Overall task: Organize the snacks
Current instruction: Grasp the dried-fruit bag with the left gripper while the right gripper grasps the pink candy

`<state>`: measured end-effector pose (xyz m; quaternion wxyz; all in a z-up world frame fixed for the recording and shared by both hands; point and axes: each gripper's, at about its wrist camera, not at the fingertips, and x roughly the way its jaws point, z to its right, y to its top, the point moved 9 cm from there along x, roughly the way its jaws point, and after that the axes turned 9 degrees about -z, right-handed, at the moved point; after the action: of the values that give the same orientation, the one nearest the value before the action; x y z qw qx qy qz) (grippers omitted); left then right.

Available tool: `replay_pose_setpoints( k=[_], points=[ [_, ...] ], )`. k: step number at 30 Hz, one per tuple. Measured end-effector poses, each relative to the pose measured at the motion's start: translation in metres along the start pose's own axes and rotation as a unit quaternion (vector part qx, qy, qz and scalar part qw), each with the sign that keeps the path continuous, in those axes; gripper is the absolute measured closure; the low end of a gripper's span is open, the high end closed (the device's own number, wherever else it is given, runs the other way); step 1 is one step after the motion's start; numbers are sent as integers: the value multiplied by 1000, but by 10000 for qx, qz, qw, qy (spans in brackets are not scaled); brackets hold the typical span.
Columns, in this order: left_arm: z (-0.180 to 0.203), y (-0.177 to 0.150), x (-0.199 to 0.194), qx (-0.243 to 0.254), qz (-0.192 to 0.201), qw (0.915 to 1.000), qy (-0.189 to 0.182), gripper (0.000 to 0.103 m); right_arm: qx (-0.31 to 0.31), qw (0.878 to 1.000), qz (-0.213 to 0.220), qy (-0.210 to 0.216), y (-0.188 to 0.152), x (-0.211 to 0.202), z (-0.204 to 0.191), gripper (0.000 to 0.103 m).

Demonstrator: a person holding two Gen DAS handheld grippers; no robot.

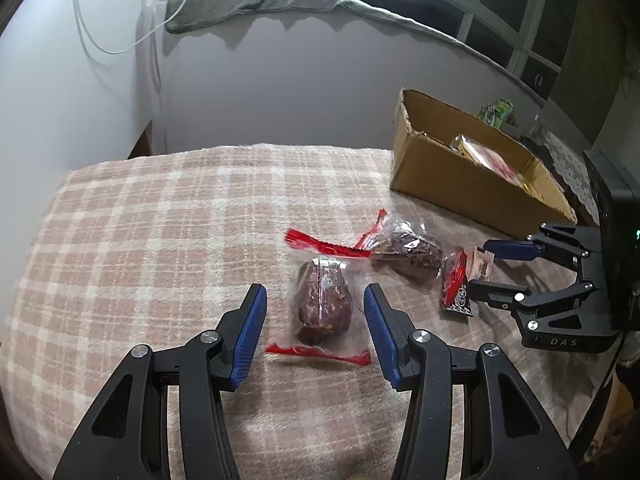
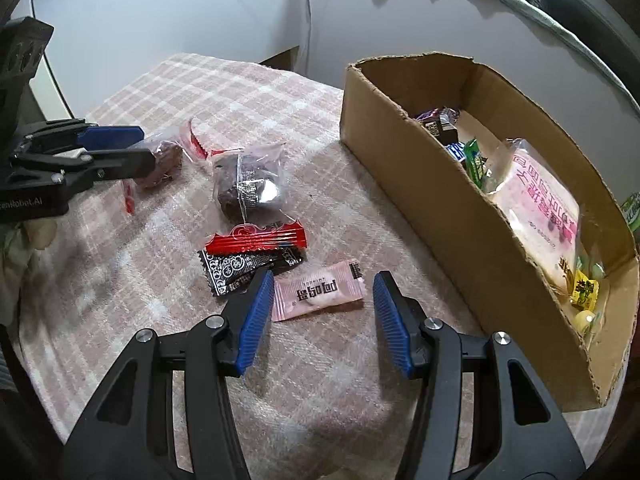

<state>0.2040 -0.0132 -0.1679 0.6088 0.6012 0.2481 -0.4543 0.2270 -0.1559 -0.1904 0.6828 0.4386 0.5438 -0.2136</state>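
Left hand-held gripper [image 1: 316, 300] released, straddling wrapped cake [image 1: 323, 300]; right hand-held gripper [image 2: 324, 286] released astride pink sachet [image 2: 318, 295], near box [image 2: 440, 184].

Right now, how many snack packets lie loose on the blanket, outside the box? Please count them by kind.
Clear packets with a dark brown cake: 2
Red and black packet: 1
Pink packet: 1
Total: 4
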Motion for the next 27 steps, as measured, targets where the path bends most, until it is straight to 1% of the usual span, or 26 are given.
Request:
replay_pose_setpoints(
  k=[4, 6, 8, 11, 14, 17, 27],
  points=[
    [4, -1, 4, 93, -31, 10000, -14, 54, -67, 10000, 5, 72, -1, -1, -3, 58],
    [7, -3, 6, 162, -51, 9999, -10, 55, -111, 9999, 1, 51, -2, -3, -5, 61],
    [7, -4, 9, 184, -72, 9998, 15, 61, -154, 9999, 4, 23, -3, -4, -6, 62],
    [8, -4, 11, 198, -64, 9998, 11, 62, -127, 9999, -14, 95, -3, -2, -6, 62],
    [7, -5, 11, 186, -58, 9998, -21, 63, -206, 9998, -22, 57, -4, -3, -7, 62],
    [5, -5, 10, 137, -37, 9999, -56, 65, -189, 9998, -35, 74, -5, -4, -8, 65],
    [6, -7, -1, 136, 76, 9999, 19, 66, -87, 9999, -1, 117, -11, -10, -8, 68]
  ],
)
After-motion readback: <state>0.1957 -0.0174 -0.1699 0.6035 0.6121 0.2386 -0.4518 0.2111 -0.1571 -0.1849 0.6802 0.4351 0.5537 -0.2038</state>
